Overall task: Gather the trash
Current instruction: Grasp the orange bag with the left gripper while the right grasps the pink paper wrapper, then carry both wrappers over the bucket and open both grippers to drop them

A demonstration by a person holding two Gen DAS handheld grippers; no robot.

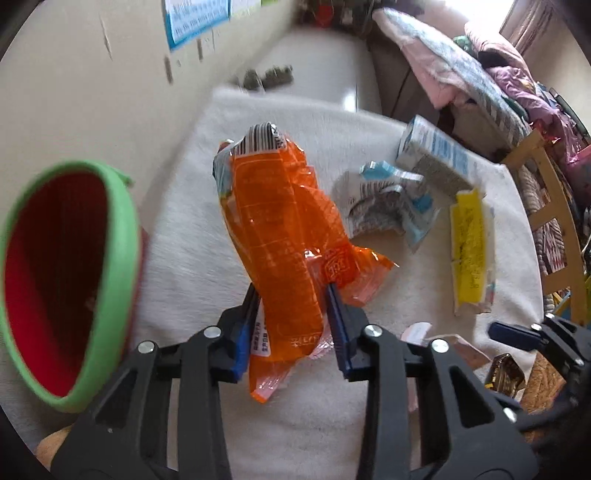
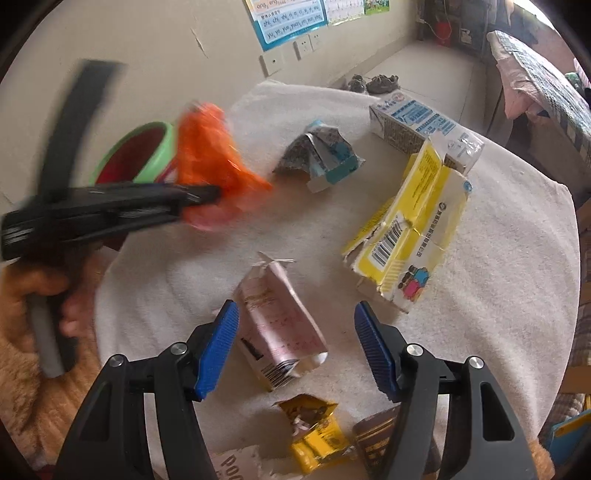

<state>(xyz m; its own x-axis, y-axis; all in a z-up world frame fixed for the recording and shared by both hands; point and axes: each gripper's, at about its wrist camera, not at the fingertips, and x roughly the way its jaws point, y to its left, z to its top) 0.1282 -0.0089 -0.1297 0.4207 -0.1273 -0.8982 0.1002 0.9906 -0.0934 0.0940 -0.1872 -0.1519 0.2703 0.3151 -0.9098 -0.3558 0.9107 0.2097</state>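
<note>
The left gripper [image 1: 291,295] is clamped on an orange plastic wrapper [image 1: 280,221], its blue pads pressing the crinkled film from both sides so that the wrapper stands up between them, clear of the white cloth-covered table [image 1: 192,229]. In the right wrist view the same gripper shows blurred at the left, held by a hand [image 2: 44,295] in a fuzzy tan sleeve [image 2: 22,387]. Just to its left stands a small bin [image 1: 70,280] with a green rim and a red inside, its mouth tilted towards the camera.

The right gripper [image 2: 295,339] hangs with its jaws well apart and grips nothing. Between the two blue pads, on the cloth, lies a flattened pink pouch [image 2: 277,325]; the pads do not press on it. Nearer the camera lie a torn yellow snack packet [image 2: 317,432] and a brown wrapper [image 2: 380,439], and a scrap of pinkish paper with printed letters [image 2: 232,465] sits at the bottom edge.

Further out, a crushed yellow carton [image 2: 410,225] with a barcode lies to the right. Beyond it are a crumpled blue-and-grey carton [image 2: 321,155] near the middle and a blue-and-white milk carton [image 2: 417,125] on its side at the far right of the table. Behind the table, a pair of shoes [image 2: 373,83] rests on the floor by the wall, below a blue poster [image 2: 288,22].
</note>
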